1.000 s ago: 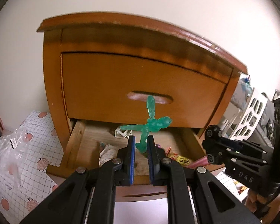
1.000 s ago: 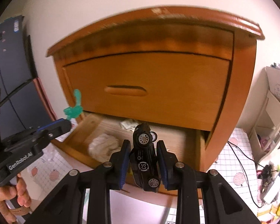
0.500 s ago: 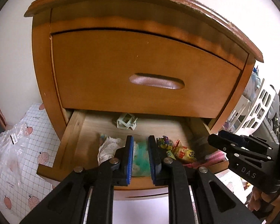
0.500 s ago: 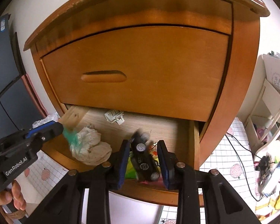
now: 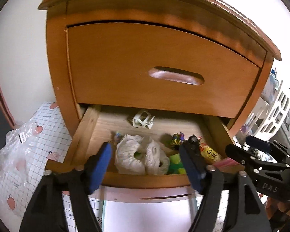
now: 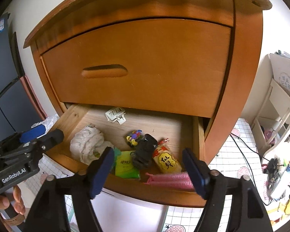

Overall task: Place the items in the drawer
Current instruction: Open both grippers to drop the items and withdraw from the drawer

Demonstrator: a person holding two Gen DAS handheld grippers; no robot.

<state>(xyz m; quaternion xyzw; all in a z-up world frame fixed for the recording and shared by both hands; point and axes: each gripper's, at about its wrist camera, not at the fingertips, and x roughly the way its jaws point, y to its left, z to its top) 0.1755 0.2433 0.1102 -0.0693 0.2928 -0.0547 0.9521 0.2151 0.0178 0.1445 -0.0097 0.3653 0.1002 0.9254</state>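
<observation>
The lower drawer (image 5: 83, 135) (image 6: 200, 135) of a wooden nightstand stands pulled out. My left gripper (image 5: 146, 164) hangs open over its front edge, nothing between the fingers. My right gripper (image 6: 148, 171) is open too, above the front rim. The black toy car (image 6: 145, 152) (image 5: 193, 142) lies loose in the drawer on a green packet (image 6: 126, 164). A bit of the teal figure (image 6: 117, 153) shows beside the white cloth (image 6: 87, 145) (image 5: 141, 158), mostly hidden by my finger.
Also in the drawer are a white clip (image 6: 115, 114), a colourful trinket (image 6: 134, 136), a snack packet (image 6: 167, 161) and a pink ribbed item (image 6: 168, 178). The upper drawer (image 5: 160, 67) is closed. A plastic bag (image 5: 19, 148) lies on the left floor, and white shelves (image 6: 276, 112) stand right.
Both grippers have opened. The left let go of the green figure and the right let go of the toy car; both now lie in the drawer. Both views moved closer.
</observation>
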